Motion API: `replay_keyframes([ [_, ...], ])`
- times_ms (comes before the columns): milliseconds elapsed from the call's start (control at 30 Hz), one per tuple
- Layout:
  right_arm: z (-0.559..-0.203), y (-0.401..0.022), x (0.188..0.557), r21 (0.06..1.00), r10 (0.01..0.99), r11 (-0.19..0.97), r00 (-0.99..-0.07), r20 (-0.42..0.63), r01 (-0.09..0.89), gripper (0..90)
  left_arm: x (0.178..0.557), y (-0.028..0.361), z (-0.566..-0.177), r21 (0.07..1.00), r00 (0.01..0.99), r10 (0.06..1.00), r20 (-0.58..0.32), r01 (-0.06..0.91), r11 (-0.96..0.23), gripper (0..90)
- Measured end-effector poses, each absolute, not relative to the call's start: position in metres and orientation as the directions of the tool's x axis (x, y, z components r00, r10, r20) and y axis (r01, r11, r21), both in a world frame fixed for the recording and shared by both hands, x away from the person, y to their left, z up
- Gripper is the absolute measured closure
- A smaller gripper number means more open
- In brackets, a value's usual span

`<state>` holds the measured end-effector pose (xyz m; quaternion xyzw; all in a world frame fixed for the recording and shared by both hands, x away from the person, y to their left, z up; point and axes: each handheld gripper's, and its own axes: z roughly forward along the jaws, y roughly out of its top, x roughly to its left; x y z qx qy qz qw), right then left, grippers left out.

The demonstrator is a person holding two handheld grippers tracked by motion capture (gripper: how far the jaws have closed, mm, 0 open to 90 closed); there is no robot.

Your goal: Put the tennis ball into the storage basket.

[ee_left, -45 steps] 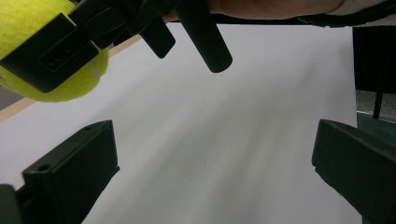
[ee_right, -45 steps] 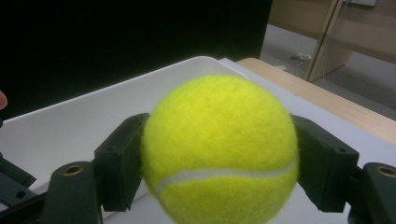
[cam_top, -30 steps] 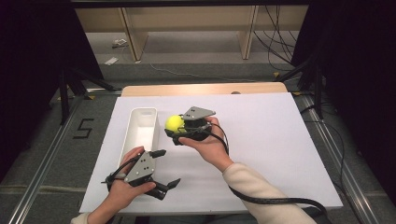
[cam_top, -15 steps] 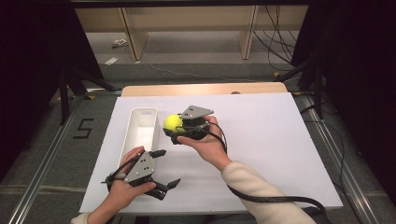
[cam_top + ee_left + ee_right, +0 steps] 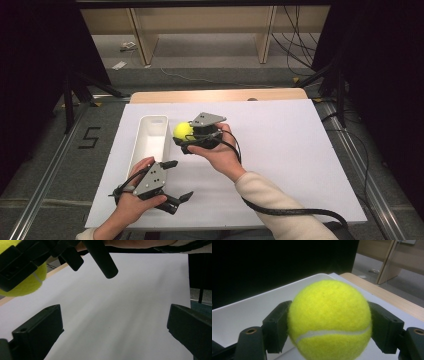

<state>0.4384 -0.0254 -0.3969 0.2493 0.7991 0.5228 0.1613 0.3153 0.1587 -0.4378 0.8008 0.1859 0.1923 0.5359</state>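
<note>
We hold the tennis ball point(image 5: 329, 320) clamped across its middle in the right gripper point(image 5: 186, 137), raised just right of the white tray point(image 5: 150, 140). Light, felt-covered, springy; it should not slip. Left gripper point(image 5: 172, 182) rests near, jaws spread, empty.

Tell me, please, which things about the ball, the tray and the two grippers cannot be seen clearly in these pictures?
- Tennis ball: its underside is cut off by the bottom edge in the right gripper view; the right gripper covers its far side in the high view.
- White tray: its floor near the ball is hidden by the ball and jaws in the right gripper view.
- Left gripper: the jaw tips are cut off by the edges in the left gripper view.
</note>
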Motion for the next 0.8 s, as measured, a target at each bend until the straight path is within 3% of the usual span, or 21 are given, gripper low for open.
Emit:
replay_keyframes([
  [133, -0.396, -0.023, 0.439, 0.916, 0.566, 0.330, -0.825, 0.001, 0.228, 26.4, 0.315, 0.159, -0.438, 0.931, 0.857, 0.504, 0.104, 0.094, -0.352, 0.0],
  [167, -0.396, -0.023, 0.439, 0.916, 0.565, 0.333, -0.825, -0.001, 0.226, 26.4, 0.325, 0.166, -0.431, 0.896, 0.784, 0.535, 0.314, -0.058, -0.440, 0.0],
  [200, -0.396, -0.023, 0.439, 0.913, 0.563, 0.336, -0.826, 0.001, 0.230, 26.4, 0.327, 0.165, -0.431, 0.889, 0.842, 0.448, 0.302, -0.079, -0.450, 0.0],
  [267, -0.396, -0.021, 0.439, 0.913, 0.563, 0.338, -0.827, -0.001, 0.229, 26.4, 0.327, 0.164, -0.431, 0.891, 0.844, 0.448, 0.297, -0.075, -0.449, 0.0],
  [300, -0.396, -0.020, 0.440, 0.914, 0.563, 0.336, -0.827, -0.002, 0.227, 26.4, 0.315, 0.158, -0.438, 0.930, 0.862, 0.497, 0.099, 0.097, -0.354, 0.0],
  [800, -0.393, -0.006, 0.441, 0.914, 0.542, 0.343, -0.840, -0.006, 0.215, 26.4, 0.314, 0.159, -0.437, 0.932, 0.863, 0.496, 0.097, 0.096, -0.349, 0.0],
])
